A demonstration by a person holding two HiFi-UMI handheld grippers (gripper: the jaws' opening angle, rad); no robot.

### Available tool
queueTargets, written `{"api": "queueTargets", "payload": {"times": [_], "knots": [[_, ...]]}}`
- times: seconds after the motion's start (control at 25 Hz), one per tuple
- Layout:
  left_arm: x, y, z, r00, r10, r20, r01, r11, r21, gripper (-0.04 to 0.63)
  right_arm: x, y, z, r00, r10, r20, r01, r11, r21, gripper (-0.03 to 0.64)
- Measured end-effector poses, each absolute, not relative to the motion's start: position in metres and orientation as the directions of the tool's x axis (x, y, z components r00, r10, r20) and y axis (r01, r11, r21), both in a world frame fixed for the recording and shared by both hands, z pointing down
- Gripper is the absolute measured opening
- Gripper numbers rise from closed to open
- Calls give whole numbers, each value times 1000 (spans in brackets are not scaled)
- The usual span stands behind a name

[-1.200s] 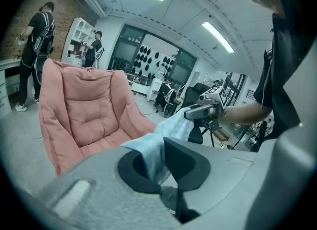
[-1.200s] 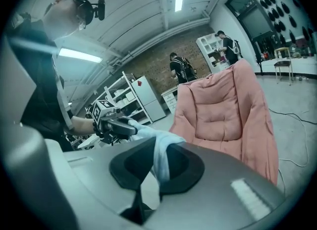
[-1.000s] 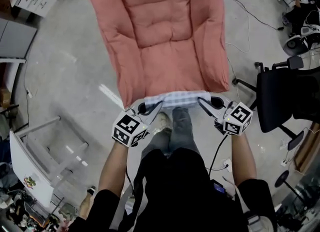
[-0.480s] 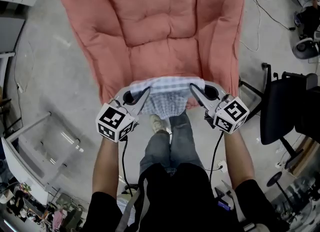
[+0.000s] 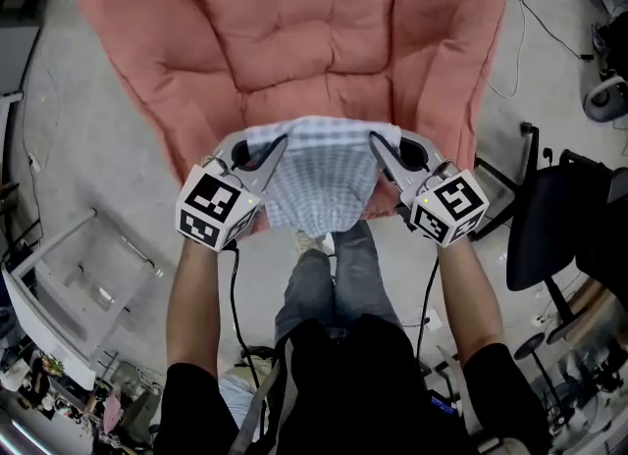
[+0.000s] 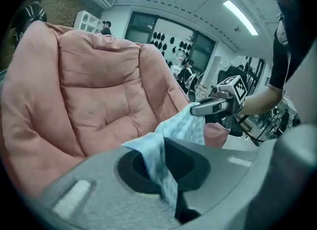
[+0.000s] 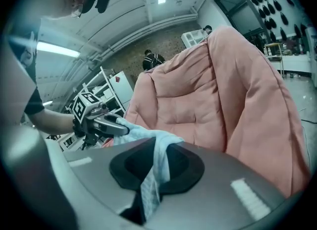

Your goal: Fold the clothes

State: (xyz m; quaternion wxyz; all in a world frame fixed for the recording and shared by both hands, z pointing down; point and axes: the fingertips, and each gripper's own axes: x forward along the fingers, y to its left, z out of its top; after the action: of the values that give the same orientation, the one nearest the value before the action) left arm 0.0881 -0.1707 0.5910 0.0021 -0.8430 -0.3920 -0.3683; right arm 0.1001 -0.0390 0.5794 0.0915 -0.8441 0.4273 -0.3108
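A light blue checked cloth (image 5: 322, 176) hangs stretched between my two grippers in front of the pink padded chair (image 5: 294, 41). My left gripper (image 5: 278, 145) is shut on the cloth's left top corner, and the fabric (image 6: 161, 167) runs down between its jaws. My right gripper (image 5: 377, 141) is shut on the right top corner, with the checked cloth (image 7: 152, 174) pinched in its jaws. The cloth's lower edge sags over the chair's front edge. Each gripper view shows the other gripper across the cloth: the right gripper (image 6: 210, 107) and the left gripper (image 7: 111, 125).
The pink chair fills the top of the head view. A black office chair (image 5: 564, 218) stands at the right, a white frame (image 5: 69, 286) at the left. Cables (image 5: 530, 22) trail on the grey floor. My legs and shoes (image 5: 329, 267) are below the cloth. Shelving and people stand far off.
Both grippers have lifted the cloth up and forward over the chair's seat; more of the checked cloth now hangs spread between them.
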Motion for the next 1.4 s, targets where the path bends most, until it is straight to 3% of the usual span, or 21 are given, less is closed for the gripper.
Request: {"api": "queueTargets", "payload": {"times": [0.32,0.96,1.4], "knots": [[127,-175,611,375,648,663,675,-681,284,17,136,-44,594,441,-758,480,-679,-632,-374,28],[205,-181,591,433,652,622,659,-700,275,17,217,-51,573,515,-728,453,-668,-672,-321,28],[132,-185,633,351,668,657,618,-692,373,17,138,-59,618,415,-723,552,-674,-652,-348,28]]}}
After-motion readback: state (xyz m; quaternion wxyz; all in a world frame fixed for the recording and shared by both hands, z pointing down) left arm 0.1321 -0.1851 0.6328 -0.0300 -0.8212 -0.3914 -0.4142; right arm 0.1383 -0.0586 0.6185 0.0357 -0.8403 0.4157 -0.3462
